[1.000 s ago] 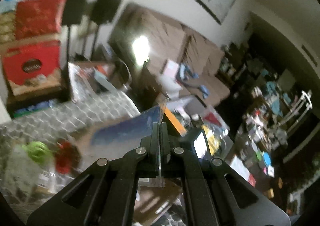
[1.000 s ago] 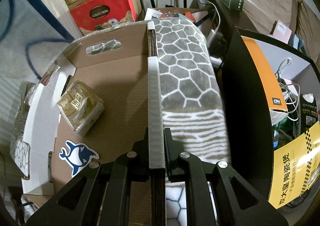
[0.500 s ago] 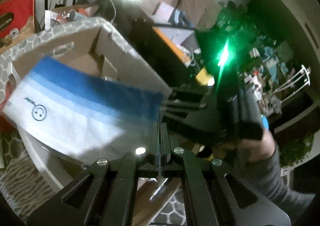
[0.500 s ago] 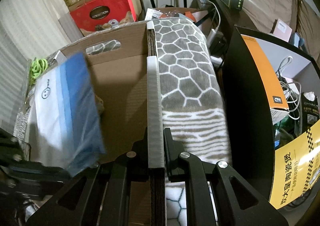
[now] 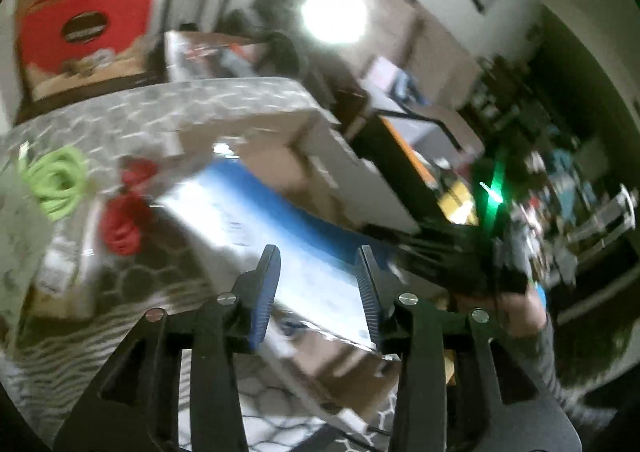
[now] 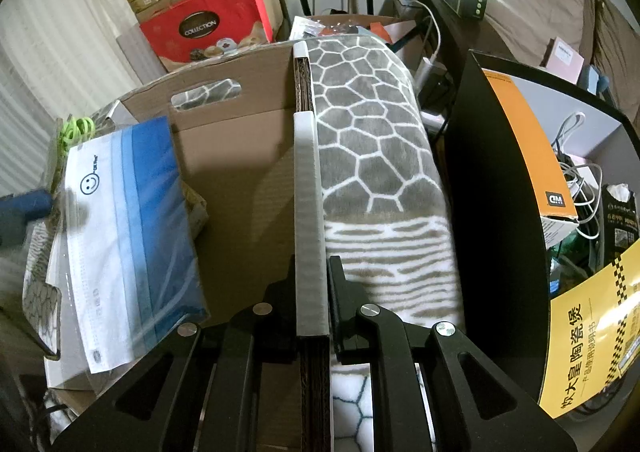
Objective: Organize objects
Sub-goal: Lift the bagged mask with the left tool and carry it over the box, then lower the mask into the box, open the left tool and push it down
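And the left gripper (image 5: 318,258) has just let its fingers (image 5: 267,272) come apart, standing clear of the blue-and-white mask pack (image 6: 124,228) beyond them, nothing pinched now. That view is smeared with blur, so whether the pack's near edge touches a pad is not clear. From the right wrist the pack is sharp: a clear sleeve with a smiley face printed near its top, lying tilted against the left wall of the cardboard box (image 6: 240,156), its lower corner hanging over the box's left flap. Under the pack, inside the box, the edge of a tissue packet (image 6: 198,208) peeks out.

Over on the other side, the right gripper (image 6: 312,284) is clamped tight on the box's right wall, fingers (image 6: 340,292) pressed to the white foam strip (image 6: 307,212) that caps that cardboard edge. Right of the box wall, the grey honeycomb-patterned blanket (image 6: 368,156) spreads away, touching the box. Just left of the box, a coil of green cord (image 5: 56,184) and a red bundle (image 5: 122,226) lie on the blanket. Behind the box, a red gift box (image 6: 204,32) stands. Right of the blanket stands a black-and-orange carton (image 6: 532,160).
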